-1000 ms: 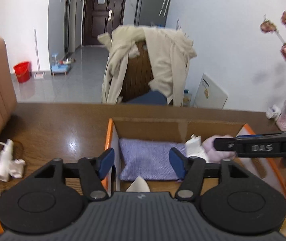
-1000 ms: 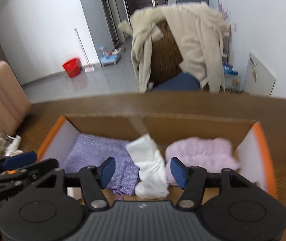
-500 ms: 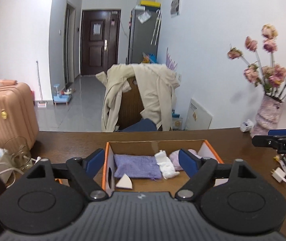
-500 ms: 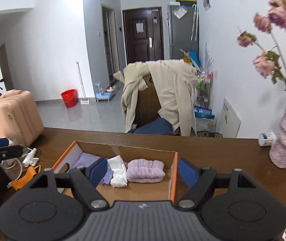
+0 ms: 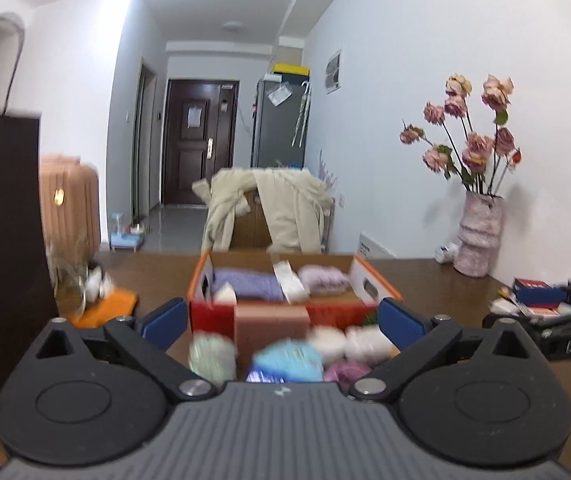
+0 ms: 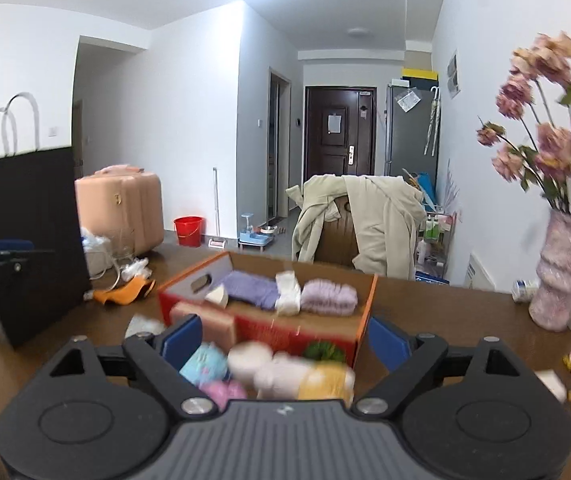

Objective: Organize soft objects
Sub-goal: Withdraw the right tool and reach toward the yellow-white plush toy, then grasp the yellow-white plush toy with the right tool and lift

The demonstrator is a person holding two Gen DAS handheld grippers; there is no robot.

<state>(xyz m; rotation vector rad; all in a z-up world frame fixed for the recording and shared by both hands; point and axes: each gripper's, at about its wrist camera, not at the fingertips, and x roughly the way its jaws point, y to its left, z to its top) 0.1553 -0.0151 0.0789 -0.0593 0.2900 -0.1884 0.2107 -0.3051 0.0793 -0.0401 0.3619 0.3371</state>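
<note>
**Both tongs pulled back from the box, jaws wide**

On our wooden table (image 5: 417, 280) the orange cardboard box (image 5: 373, 286) sits in the middle, a pink vase of flowers (image 5: 479, 236) to its right and a tall dark paper bag (image 6: 33, 240) to its left. A chair draped with a beige coat (image 6: 369, 216) stands behind the table. In front of the box, close under our cameras, lies a blurred heap of loose soft things (image 6: 277, 372) in blue, white, pink and yellow, directly between us and the box.

A second ago we were right over the box; now it lies well off, and the whole room shows.

Inside the box a purple cloth (image 5: 245, 282), a white roll (image 5: 289, 282) and a lilac towel (image 5: 323, 278) lie side by side. Our left gripper (image 5: 283, 320) and right gripper (image 6: 285, 338) have both just been opening; their jaws stand wide, gripping nothing, with the heap lying below the gaps.
</note>
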